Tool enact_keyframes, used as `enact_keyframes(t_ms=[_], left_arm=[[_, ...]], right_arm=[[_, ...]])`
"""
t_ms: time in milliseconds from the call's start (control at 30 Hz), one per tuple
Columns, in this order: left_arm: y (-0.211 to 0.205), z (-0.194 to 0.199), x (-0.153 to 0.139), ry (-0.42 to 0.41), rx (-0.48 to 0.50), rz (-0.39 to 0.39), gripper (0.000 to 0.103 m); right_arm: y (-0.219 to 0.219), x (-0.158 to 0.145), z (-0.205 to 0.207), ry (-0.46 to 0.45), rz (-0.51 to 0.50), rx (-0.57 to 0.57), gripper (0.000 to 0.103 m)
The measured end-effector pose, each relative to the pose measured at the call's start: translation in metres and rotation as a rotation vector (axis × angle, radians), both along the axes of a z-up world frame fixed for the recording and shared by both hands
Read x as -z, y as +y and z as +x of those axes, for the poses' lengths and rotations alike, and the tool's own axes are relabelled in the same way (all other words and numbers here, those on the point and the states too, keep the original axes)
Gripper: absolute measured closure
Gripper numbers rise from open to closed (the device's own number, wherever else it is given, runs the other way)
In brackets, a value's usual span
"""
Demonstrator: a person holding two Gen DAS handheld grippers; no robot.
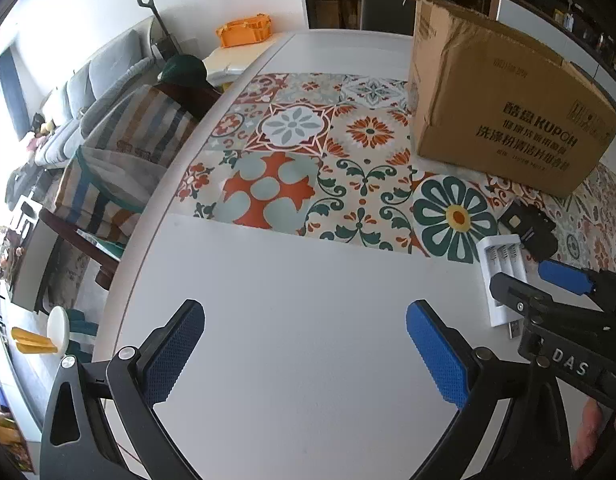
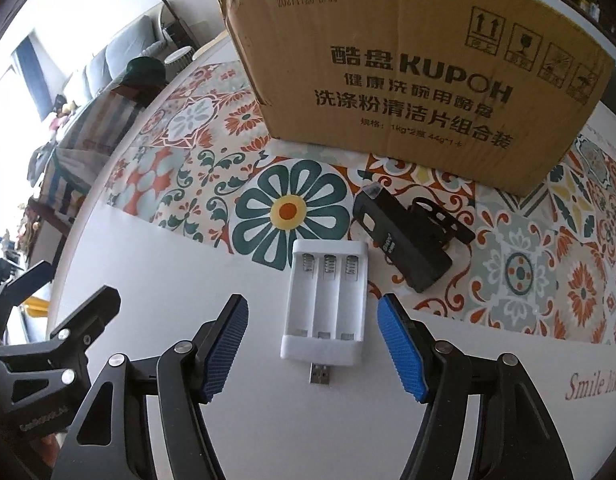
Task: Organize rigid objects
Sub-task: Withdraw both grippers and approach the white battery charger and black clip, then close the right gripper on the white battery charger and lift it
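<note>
White battery charger [image 2: 325, 303] flat on table [image 2: 236, 420], long axis along right gripper [image 2: 313, 346] fingers, USB plug toward camera; jaws apart, astride, untouched. Left gripper [image 1: 306, 354] wide, empty.

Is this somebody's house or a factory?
Most likely a home's living and dining area: a grey sofa by the window, a white dining table with a patterned mat, and a chair draped with striped cloth.

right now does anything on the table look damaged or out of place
The cardboard box has a ragged, torn top edge at its left corner. The white battery charger lies empty, and the black device lies askew beside it. Nothing is spilled.
</note>
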State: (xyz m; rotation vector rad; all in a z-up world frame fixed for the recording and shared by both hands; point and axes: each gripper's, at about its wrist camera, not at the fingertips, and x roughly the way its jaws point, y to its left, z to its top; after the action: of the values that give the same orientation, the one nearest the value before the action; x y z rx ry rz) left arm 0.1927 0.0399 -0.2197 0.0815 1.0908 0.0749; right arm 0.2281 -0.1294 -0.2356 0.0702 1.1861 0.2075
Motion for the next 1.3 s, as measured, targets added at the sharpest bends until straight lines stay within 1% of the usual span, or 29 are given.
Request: enact_keyframes(t_ms=[200, 600, 667, 700, 733, 800, 900, 1000, 1167, 1300], left_arm=[[0.001, 0.002, 0.009, 0.018, -0.004, -0.007, 0.0], [-0.002, 0.006, 0.022, 0.04, 0.011, -0.022, 0.0], [-0.004, 0.006, 0.023, 0.042, 0.017, -0.023, 0.0], [-0.004, 0.006, 0.023, 0.044, 0.019, -0.024, 0.0], [-0.005, 0.006, 0.023, 0.043, 0.021, -0.026, 0.0], [-0.006, 0.007, 0.023, 0.041, 0.03, -0.025, 0.0], [-0.008, 0.007, 0.022, 0.038, 0.044, -0.027, 0.0], [-0.012, 0.008, 0.019, 0.034, 0.062, -0.036, 0.0], [-0.024, 0.012, 0.01, 0.018, 0.115, -0.047, 0.0], [-0.038, 0.016, 0.002, -0.002, 0.171, -0.051, 0.0]], right_arm=[[0.008, 0.012, 0.007, -0.002, -0.042, -0.003, 0.04], [0.015, 0.023, 0.009, -0.022, -0.116, 0.004, 0.046], [0.018, 0.024, 0.008, -0.032, -0.151, -0.005, 0.05], [0.019, 0.024, 0.008, -0.036, -0.152, -0.009, 0.051], [0.019, 0.024, 0.007, -0.039, -0.148, -0.011, 0.053], [0.02, 0.024, 0.007, -0.042, -0.149, -0.012, 0.054], [0.015, 0.023, 0.004, -0.048, -0.123, -0.005, 0.054], [0.01, 0.017, -0.003, -0.051, -0.104, 0.002, 0.054], [0.0, 0.005, -0.013, -0.044, -0.07, 0.028, 0.054], [-0.018, -0.007, -0.021, -0.039, -0.04, 0.078, 0.054]])
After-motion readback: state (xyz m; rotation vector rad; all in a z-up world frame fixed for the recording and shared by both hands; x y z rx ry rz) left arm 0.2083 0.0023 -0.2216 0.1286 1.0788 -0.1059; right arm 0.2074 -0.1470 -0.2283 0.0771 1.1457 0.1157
